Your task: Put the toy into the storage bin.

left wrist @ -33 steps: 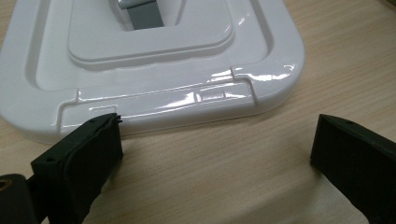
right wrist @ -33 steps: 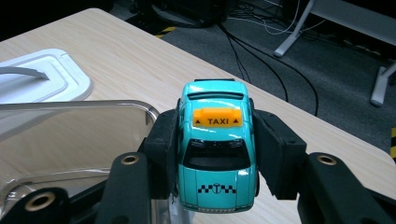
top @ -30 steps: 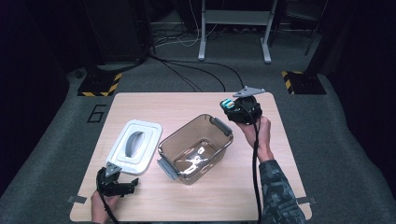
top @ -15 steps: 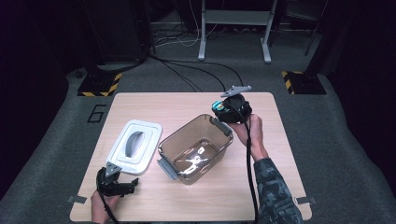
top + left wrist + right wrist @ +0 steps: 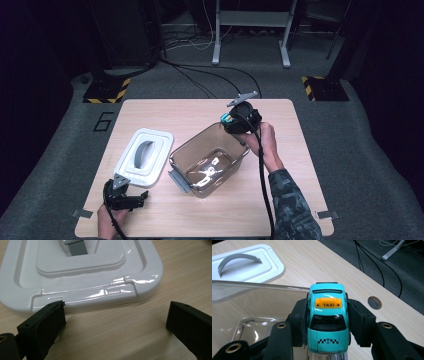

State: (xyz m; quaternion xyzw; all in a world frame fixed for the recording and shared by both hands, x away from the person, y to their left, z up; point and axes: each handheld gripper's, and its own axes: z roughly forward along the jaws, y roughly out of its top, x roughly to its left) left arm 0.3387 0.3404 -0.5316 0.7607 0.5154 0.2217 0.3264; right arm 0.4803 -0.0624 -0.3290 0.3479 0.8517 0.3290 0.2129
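A teal toy taxi (image 5: 327,320) with an orange TAXI sign is clamped between the jaws of my right gripper (image 5: 231,120), held over the far rim of a clear brown plastic box (image 5: 209,161) in the middle of the table. The box (image 5: 249,315) stands empty below the car. The box's white lid (image 5: 144,156) with a grey handle lies flat to its left. My left gripper (image 5: 136,196) rests open near the table's front left, its jaws just short of the lid's near edge (image 5: 85,293) with nothing between them.
The wooden table (image 5: 300,150) has a round cable hole (image 5: 374,302) near the car. Black cables and a metal stand leg lie on the grey floor behind the table. Bare tabletop lies right of the box and along the front edge.
My right gripper has carried the taxi leftward, from beyond the box's far right corner to over its far rim. The left gripper has stayed put.
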